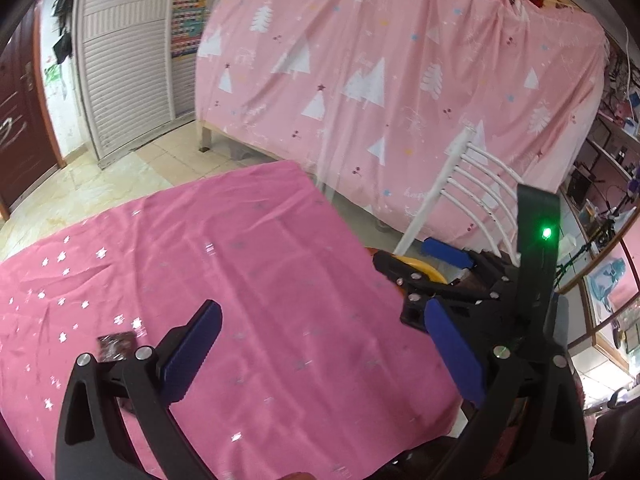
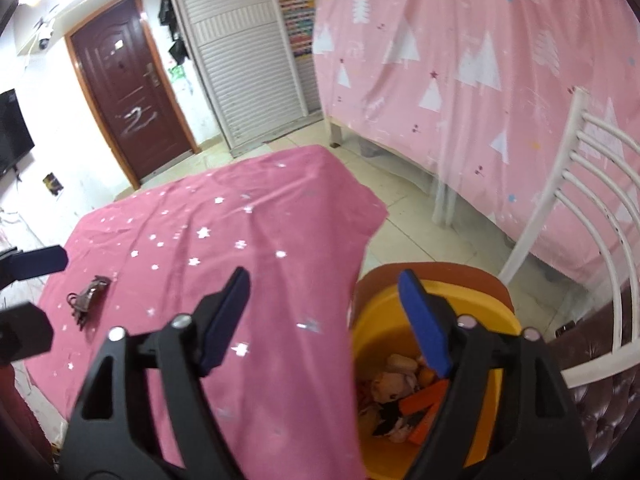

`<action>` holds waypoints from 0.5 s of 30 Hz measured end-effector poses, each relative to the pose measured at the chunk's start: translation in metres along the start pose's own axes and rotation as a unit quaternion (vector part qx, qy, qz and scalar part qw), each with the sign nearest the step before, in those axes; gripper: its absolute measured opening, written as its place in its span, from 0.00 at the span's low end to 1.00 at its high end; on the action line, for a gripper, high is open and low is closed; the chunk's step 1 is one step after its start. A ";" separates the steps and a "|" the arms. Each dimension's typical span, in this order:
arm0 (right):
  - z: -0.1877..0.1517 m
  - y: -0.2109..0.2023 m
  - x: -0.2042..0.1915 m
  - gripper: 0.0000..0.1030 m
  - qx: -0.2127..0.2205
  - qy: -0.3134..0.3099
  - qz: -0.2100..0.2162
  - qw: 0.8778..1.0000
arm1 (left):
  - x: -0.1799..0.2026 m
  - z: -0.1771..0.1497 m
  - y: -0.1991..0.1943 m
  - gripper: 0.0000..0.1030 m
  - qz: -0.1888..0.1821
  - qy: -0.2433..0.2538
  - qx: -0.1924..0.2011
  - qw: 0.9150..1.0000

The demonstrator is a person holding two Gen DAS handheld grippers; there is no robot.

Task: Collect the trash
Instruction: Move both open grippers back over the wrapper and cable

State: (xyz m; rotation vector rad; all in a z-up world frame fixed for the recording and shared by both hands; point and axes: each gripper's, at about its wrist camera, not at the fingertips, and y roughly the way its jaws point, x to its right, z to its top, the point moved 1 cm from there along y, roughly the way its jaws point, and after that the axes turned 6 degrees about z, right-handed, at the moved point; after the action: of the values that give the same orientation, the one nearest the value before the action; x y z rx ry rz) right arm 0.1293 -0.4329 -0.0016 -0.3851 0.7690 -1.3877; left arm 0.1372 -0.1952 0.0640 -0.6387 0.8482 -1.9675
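A dark crumpled wrapper lies on the pink star-print tablecloth, far left of my right gripper. That gripper is open with nothing between its blue pads, and its right finger hangs over the yellow bin. Mixed trash sits in the bin's bottom. The left wrist view shows the wrapper just left of my left gripper, which is open and empty above the cloth. My right gripper is seen there over the bin. The left gripper shows at the right wrist view's left edge.
A white slatted chair stands right of the bin, close to the table's corner. Behind it a pink tree-print sheet hangs over a frame. Tiled floor lies between table and sheet. A brown door is at the back left.
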 end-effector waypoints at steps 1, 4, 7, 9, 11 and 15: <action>0.001 0.001 -0.005 0.74 -0.001 -0.004 0.003 1.000 | -0.009 -0.004 -0.002 0.92 0.004 -0.003 -0.001 1.000; 0.003 0.005 -0.024 0.74 -0.004 -0.015 0.010 1.000 | -0.030 -0.013 -0.008 0.92 0.016 -0.008 0.000 1.000; 0.006 0.009 -0.038 0.74 -0.007 -0.024 0.018 1.000 | -0.049 -0.021 -0.013 0.92 0.036 -0.011 0.007 0.999; 0.006 0.011 -0.048 0.74 -0.009 -0.031 0.021 0.999 | -0.061 -0.026 -0.016 0.92 0.042 -0.017 0.008 0.999; 0.006 0.014 -0.059 0.74 -0.012 -0.038 0.025 0.999 | -0.075 -0.031 -0.018 0.92 0.046 -0.024 0.008 0.999; 0.004 0.017 -0.075 0.74 -0.018 -0.049 0.034 0.998 | -0.099 -0.042 -0.017 0.92 0.054 -0.028 0.009 0.998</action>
State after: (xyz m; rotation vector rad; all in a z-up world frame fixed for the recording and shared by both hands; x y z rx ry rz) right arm 0.1448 -0.3579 0.0096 -0.4480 0.7197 -1.2831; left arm 0.1465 -0.0893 0.0396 -0.6215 0.8141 -1.8494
